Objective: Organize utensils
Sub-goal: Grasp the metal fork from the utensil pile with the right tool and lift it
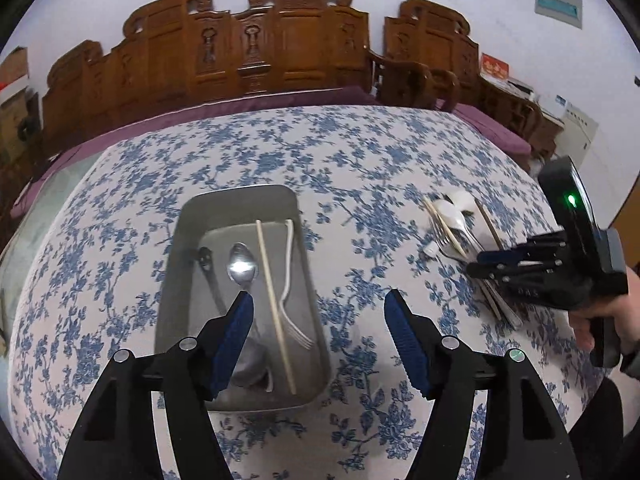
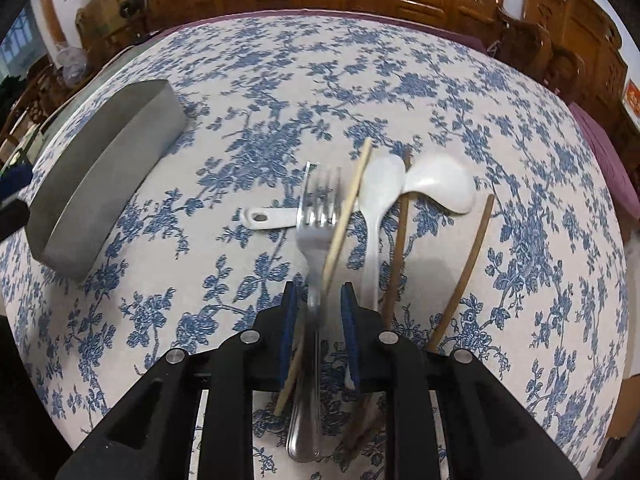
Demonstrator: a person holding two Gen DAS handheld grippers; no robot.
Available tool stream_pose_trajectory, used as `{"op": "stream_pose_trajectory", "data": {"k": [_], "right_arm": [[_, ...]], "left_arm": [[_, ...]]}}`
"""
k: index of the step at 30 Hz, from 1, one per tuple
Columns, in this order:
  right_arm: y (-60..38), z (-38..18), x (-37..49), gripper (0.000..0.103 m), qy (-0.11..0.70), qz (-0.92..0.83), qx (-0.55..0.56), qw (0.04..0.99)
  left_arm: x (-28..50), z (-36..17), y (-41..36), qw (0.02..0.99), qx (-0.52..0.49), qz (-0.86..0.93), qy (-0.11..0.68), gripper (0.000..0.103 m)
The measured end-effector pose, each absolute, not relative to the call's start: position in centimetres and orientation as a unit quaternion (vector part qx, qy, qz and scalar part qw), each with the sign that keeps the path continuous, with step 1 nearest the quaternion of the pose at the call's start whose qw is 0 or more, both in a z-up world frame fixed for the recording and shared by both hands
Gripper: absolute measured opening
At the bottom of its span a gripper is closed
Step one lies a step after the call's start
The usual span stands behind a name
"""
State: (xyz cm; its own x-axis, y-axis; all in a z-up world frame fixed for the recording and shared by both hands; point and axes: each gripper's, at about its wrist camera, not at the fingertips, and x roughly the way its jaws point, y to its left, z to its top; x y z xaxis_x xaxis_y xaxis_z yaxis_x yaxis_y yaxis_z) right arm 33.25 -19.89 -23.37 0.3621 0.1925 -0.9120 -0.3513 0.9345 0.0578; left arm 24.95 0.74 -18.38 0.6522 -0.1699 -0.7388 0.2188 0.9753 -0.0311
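Note:
A grey metal tray (image 1: 182, 240) on the flowered tablecloth holds a metal spoon (image 1: 241, 266), a pale chopstick (image 1: 274, 304), a white fork (image 1: 289, 296) and a dark utensil. My left gripper (image 1: 320, 334) is open and empty above the tray's right side. In the right wrist view a pile of utensils lies on the cloth: a metal fork (image 2: 318, 232), a pale chopstick (image 2: 346, 216), two white spoons (image 2: 378, 200), two brown chopsticks (image 2: 470, 264). My right gripper (image 2: 318, 312) straddles the metal fork's handle and the pale chopstick, jaws narrowly apart. The fork is blurred.
The tray shows from the side at left in the right wrist view (image 2: 108, 164). Carved wooden chairs (image 1: 256, 48) and a purple cushion (image 1: 492, 128) stand behind the table. The right gripper's body (image 1: 568, 248) shows at right in the left wrist view.

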Motion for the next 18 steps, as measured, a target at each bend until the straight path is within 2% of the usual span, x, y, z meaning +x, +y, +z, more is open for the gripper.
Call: {"op": "stream_pose_trajectory", "data": {"k": [5,9,12,18], "right_arm": [[-20.1,-23.8,33.9,0.024,0.549,0.162,-0.068,0.817],[-19.7,-23.8,33.9,0.012,0.553,0.163,-0.075,0.814],[-19.4,-23.7,33.9,0.009,0.556,0.160,-0.084,0.811],[-19.0,-23.0,32.9,0.008,0.554,0.164,-0.097,0.810]], "left_arm": [[24.9,-18.8,0.1,0.905,0.036,-0.113,0.407,0.065],[24.8,-18.8,-0.1,0.905,0.037,-0.115,0.407,0.065],[24.8,-18.8,-0.1,0.905,0.037,-0.115,0.407,0.065],[24.9,-18.7,-0.1,0.906,0.037,-0.115,0.407,0.065]]}}
